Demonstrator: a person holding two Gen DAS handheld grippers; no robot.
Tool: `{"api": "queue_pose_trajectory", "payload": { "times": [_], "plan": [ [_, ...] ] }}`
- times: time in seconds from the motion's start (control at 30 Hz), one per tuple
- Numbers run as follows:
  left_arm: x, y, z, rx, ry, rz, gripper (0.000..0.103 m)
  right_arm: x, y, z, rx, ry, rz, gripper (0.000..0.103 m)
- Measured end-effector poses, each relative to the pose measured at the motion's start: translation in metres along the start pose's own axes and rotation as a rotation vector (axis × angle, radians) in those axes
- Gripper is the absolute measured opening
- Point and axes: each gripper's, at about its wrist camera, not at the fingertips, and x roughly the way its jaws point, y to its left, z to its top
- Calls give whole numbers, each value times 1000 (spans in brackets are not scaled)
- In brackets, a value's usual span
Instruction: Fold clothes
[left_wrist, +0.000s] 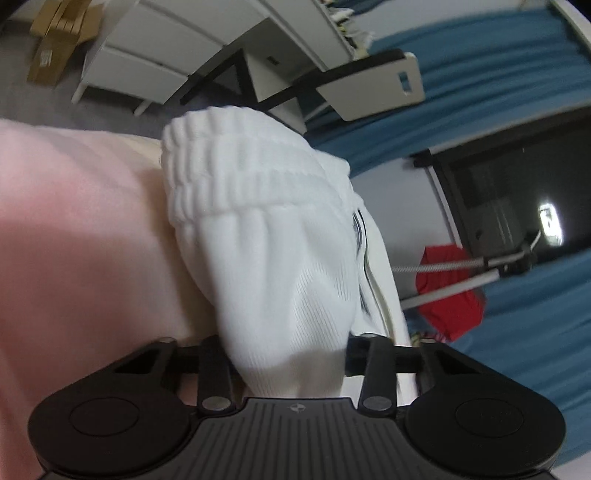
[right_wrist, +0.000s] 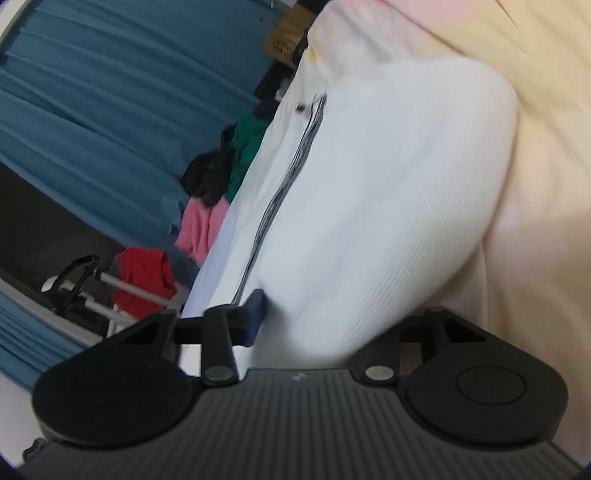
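Now both the left gripper (left_wrist: 291, 354) and the right gripper (right_wrist: 303, 332) pinch the white ribbed cloth shorts (left_wrist: 266, 236), bunched toward twelve o'clock over the pink-and-yellow sheet (left_wrist: 74, 221). A loose pinch might drop them.

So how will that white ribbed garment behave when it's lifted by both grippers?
Probably floppy: the white garment bulges and creases between the left hand-held gripper and the right hand-held gripper. Likely light, being thin knit. Its elastic waistband may bunch.

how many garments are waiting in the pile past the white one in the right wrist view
4: a green garment at top, black garment, pink garment, then red garment lowest. More may be hidden behind the white garment.
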Motion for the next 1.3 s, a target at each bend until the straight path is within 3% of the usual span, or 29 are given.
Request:
{"api": "queue_pose_trajectory", "payload": {
  "times": [0.13,0.23,0.33,0.5,0.7,0.83,1.03,1.23,1.3],
  "plan": [
    [0,4,17,-8,43,-17,17,4,4,11,-58,-35,-14,22],
    [-11,-2,30,15,55,-20,13,-4,10,15,-77,-46,-13,18],
    [-25,-14,38,92,49,-31,13,-24,10,19,-73,-36,-12,17],
    [-58,-10,52,75,84,-14,13,-63,5,23,-21,-2,-4,17],
    [-136,2,65,126,119,19,13,-120,-8,22,48,60,4,17],
    [-186,17,75,178,142,80,13,-148,-24,10,120,98,1,17],
    [-200,53,70,250,215,136,14,-159,-46,5,189,188,-40,17],
    [-202,47,58,324,221,192,30,-152,-44,1,149,213,-47,18],
    [-200,40,53,370,249,249,57,-154,-42,0,121,218,-52,19]
  ]
}}
